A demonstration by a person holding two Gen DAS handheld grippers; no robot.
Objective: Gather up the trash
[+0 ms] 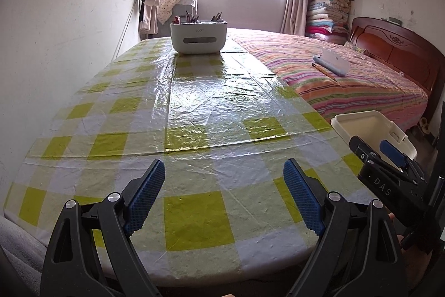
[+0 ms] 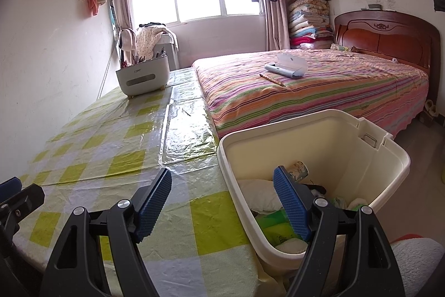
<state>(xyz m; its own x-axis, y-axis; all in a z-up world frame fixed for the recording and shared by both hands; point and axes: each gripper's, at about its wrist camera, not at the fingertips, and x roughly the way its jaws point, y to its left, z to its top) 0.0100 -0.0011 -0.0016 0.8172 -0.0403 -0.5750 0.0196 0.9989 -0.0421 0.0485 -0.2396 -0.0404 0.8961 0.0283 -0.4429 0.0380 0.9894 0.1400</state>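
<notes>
My left gripper (image 1: 224, 166) hangs open over the near end of a table with a green-and-white checked plastic cover (image 1: 194, 107), nothing between its fingers. My right gripper (image 2: 222, 173) is open astride the left rim of a cream plastic bin (image 2: 319, 130) at the table's right edge. One finger is over the table and the other is inside the bin; neither pad visibly presses on the wall. In the bin lie a paper cup (image 2: 299, 170), a white crumpled piece (image 2: 256, 196) and green wrappers (image 2: 275, 227). A thin dark sliver (image 2: 185, 112) lies on the table.
A grey organiser box (image 1: 198, 36) with pens stands at the table's far end. A striped bed (image 2: 319, 91) runs along the table's right side, with a pencil (image 2: 272, 80) and a blue case (image 2: 286, 70) on it. A wall borders the left.
</notes>
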